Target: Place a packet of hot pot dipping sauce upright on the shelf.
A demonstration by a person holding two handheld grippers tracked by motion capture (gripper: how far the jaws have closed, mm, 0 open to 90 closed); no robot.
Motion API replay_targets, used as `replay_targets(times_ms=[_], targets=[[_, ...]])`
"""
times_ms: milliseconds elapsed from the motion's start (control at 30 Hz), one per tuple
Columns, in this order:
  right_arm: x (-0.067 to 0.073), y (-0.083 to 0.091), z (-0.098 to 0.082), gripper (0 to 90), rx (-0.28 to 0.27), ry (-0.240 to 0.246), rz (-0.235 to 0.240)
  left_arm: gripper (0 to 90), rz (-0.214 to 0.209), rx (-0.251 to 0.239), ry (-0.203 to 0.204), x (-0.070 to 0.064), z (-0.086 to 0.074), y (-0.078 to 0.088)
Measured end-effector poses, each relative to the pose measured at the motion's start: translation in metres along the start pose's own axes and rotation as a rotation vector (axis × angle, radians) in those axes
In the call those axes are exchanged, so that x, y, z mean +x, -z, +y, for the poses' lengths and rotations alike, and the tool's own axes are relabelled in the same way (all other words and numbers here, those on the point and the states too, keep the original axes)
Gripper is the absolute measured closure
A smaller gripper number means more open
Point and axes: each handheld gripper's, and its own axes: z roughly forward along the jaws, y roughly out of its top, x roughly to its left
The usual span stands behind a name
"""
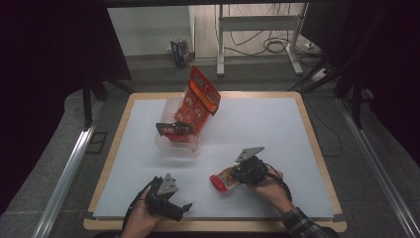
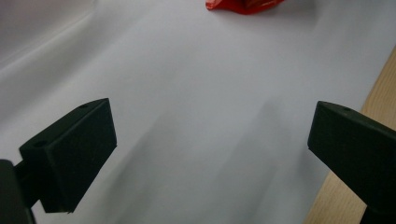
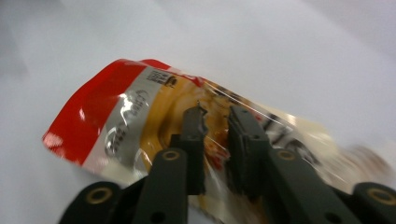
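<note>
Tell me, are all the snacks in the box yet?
Not yet. Two packets already sit in the clear box: a red packet and a dark packet. The right gripper has its jaws around another snack packet on the table. The left gripper waits open.

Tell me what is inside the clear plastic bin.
The clear plastic bin holds a tall orange-red snack bag leaning out and a dark packet. The bags cover anything beneath.
</note>
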Motion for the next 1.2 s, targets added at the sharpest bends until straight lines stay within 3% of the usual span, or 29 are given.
replay_targets(times_ms=[100, 200, 233, 433, 700, 867, 1033, 1067, 1133, 1200], targets=[[-0.008, 0.018, -0.006, 62.2, -0.038, -0.031, -0.032, 5.8, 0.019, -0.012, 0.01, -0.001, 0.005, -0.001], [-0.013, 0.025, -0.009, 56.6, -0.05, -0.045, -0.044, 12.6, 0.024, -0.02, 0.01, -0.001, 0.008, -0.001], [-0.018, 0.03, -0.012, 49.1, -0.054, -0.058, -0.06, 15.1, 0.005, -0.031, 0.015, 0.0, 0.011, -0.002], [-0.024, 0.036, -0.02, 34.5, -0.052, -0.078, -0.074, 32.7, -0.044, -0.067, -0.007, -0.001, 0.024, -0.01], [-0.023, 0.043, -0.03, 29.4, -0.045, -0.095, -0.086, 63.4, -0.095, -0.119, -0.014, -0.004, 0.044, -0.023], [-0.025, 0.049, -0.038, 24.8, -0.057, -0.113, -0.089, 85.7, -0.13, -0.138, -0.037, -0.008, 0.063, -0.042], [-0.027, 0.053, -0.043, 22.2, -0.063, -0.132, -0.077, 90.0, -0.149, -0.13, -0.055, -0.016, 0.077, -0.067], [-0.027, 0.053, -0.044, 21.8, -0.067, -0.131, -0.075, 90.0, -0.156, -0.132, -0.042, -0.016, 0.076, -0.071], [-0.028, 0.054, -0.044, 21.3, -0.069, -0.132, -0.07, 90.0, -0.16, -0.131, -0.038, -0.016, 0.076, -0.072], [-0.028, 0.056, -0.046, 19.8, -0.073, -0.141, -0.065, 90.0, -0.135, -0.092, -0.069, -0.019, 0.074, -0.072]])
